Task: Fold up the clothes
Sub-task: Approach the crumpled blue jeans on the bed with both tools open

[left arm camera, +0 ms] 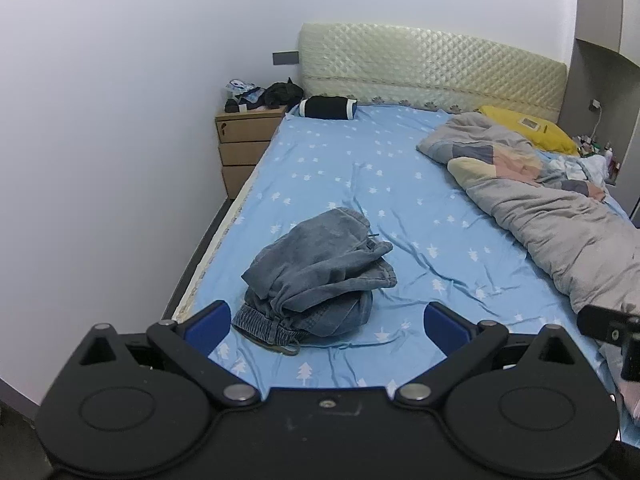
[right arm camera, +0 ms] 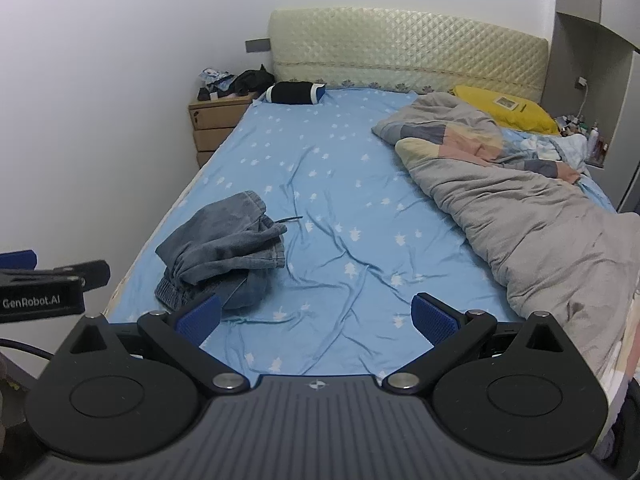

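Both the left gripper (left arm camera: 327,322) and right gripper (right arm camera: 316,316) are held wide apart and empty above folded jeans (left arm camera: 316,276) on the bed (left arm camera: 400,200)

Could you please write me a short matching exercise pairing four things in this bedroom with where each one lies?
Things:
1. jeans
2. grey quilt
3. yellow pillow
4. black roll

Places:
A. at the head of the bed, left corner, beside the wooden drawers
B. along the right side of the bed
C. bundled on the blue sheet, near the left edge
D. against the headboard, right side

Pairs: 1-C, 2-B, 3-D, 4-A
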A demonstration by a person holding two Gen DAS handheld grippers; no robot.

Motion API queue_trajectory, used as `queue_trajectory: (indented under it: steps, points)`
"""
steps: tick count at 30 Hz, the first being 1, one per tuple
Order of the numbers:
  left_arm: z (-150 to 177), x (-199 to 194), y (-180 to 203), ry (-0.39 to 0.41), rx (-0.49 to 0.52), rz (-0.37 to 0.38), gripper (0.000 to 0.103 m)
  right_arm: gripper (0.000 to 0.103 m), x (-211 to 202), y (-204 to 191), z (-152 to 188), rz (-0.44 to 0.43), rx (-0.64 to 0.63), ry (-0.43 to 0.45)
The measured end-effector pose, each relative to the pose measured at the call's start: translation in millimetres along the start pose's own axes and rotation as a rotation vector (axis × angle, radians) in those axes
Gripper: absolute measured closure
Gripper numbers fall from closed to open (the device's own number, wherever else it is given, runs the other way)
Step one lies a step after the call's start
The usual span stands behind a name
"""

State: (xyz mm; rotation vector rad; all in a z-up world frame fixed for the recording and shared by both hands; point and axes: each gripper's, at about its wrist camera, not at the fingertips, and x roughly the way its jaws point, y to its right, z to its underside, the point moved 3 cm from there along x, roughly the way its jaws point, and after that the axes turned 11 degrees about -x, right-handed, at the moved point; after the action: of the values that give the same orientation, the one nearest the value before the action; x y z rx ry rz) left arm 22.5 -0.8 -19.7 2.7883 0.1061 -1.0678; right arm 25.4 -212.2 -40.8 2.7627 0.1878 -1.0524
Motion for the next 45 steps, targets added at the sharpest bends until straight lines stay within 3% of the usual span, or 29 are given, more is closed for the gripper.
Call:
queue_trajectory:
  steps: [8,11,25,37,45]
  points:
    - [-3,-1,12,0.029,0.048,0.002,0.000,0.000,-8,10,5,-0.025,0.079,0.047]
    - [-4,-2,10,0.035,0.051,0.017,0.000,0.000,2,-3,0,0.003,0.076,0.029]
    - [-1,-7,10,0.025,0.045,0.041,0.000,0.001,-11,10,2,0.013,0.107,0.073]
    - [4,-9,17,0.018,0.044,0.039,0.000,0.004,-13,14,10,-0.025,0.104,0.080]
    - [9,-9,23,0.015,0.081,0.043,0.000,0.010,-13,14,18,-0.045,0.123,0.083]
